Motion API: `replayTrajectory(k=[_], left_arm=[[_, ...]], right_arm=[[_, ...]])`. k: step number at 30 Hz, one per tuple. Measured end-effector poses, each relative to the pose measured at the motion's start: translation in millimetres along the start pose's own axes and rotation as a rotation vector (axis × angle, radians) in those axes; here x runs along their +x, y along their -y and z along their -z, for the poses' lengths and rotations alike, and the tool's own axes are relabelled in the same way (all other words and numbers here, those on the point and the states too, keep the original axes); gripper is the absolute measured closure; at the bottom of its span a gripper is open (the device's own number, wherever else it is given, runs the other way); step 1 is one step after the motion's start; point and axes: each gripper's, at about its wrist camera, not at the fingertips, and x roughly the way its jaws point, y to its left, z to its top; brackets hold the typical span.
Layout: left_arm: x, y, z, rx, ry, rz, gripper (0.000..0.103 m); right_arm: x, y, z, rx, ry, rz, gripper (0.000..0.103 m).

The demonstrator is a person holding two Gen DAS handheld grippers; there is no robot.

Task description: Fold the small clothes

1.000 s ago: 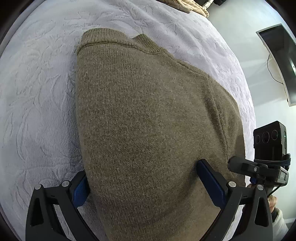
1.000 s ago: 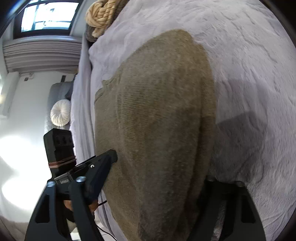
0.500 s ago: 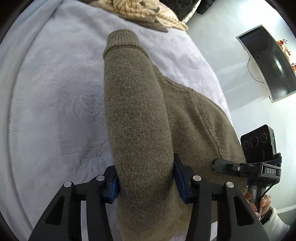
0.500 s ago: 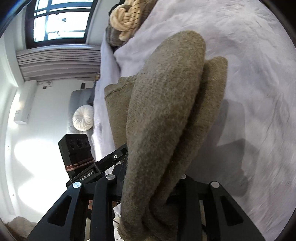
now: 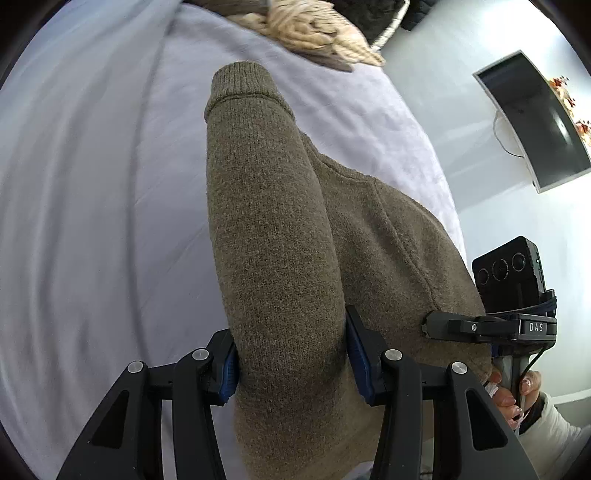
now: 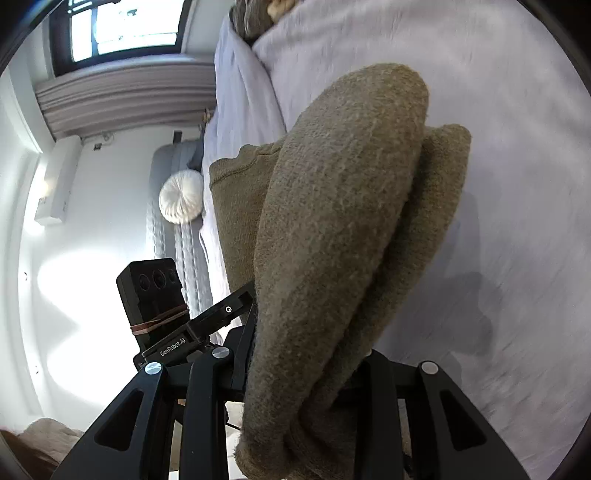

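An olive-brown knit sweater (image 5: 280, 236) hangs lifted over a pale lavender bedspread (image 5: 92, 206). My left gripper (image 5: 291, 354) is shut on a bunched fold of it, blue pads pressing both sides. The ribbed hem end (image 5: 240, 85) points away from me. In the right wrist view the sweater (image 6: 332, 229) droops in thick folds, and my right gripper (image 6: 306, 369) is shut on its near edge. Each gripper shows in the other's view: the right one (image 5: 509, 325) and the left one (image 6: 173, 321).
A pile of beige and brown clothes (image 5: 314, 33) lies at the bed's far end. A wall screen (image 5: 535, 118) hangs at the right. A round white cushion (image 6: 181, 197) on a grey seat and a window (image 6: 125, 29) are beyond the bed's left side.
Both grippers closed on the sweater and lifted it from lying flat on the bed, so it now hangs bunched in folds above the bedspread.
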Motion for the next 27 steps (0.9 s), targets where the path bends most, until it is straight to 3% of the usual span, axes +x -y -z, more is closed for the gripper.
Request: replayTrajectory(k=[6,9,13,19,23,27], left_arm=[[-12,-40,48,-0.074,-0.038,-0.047,0.052],[-5,-56,67,-0.104,-0.054,-0.080,0.052],[14,-70,86,-0.141,-0.094,-0.143,0.052],[-13,-72,91,-0.151,-0.023,-0.183,0.052],[-24,-79,87,-0.158,0.006,-0.252,0.052],[-7,-82,93,-0.133,-0.045,-0.295,0.052]], right_arm=[[53,4,30,0.040,-0.072,0.033,0.071],[79,3,33,0.035,-0.111,0.094,0.070],[95,-3,38,-0.041,-0.149,0.279,0.068],[74,-18,38,-0.159,-0.104,0.580,0.061],[72,-14,41,-0.178,-0.078,0.740,0.070],[80,-4,40,-0.159,-0.059,0.799,0.070]])
